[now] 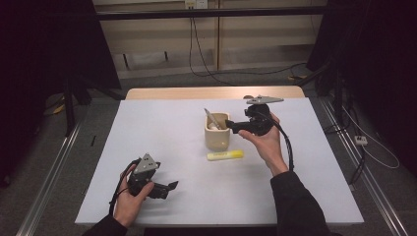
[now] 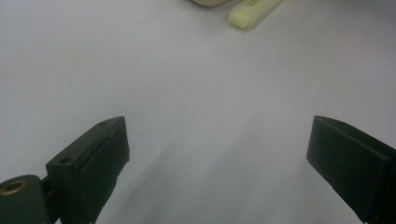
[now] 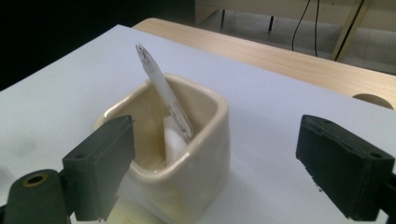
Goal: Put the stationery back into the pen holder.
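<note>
The right gripper (image 3: 215, 158), jaws wide and empty, faces a cream cup (image 3: 187, 154) holding a pen (image 3: 163, 95). Its near jaw could nudge the cup over. The left gripper (image 2: 217, 158) gapes empty, a yellow highlighter (image 2: 254, 10) far ahead.

bare tabletop (image 1: 167, 142) left of cup (image 1: 217, 133), highlighter (image 1: 225, 155) before it

High view overhead facing forward, gripper views close, sharing cup (image 1: 217, 132)
</note>
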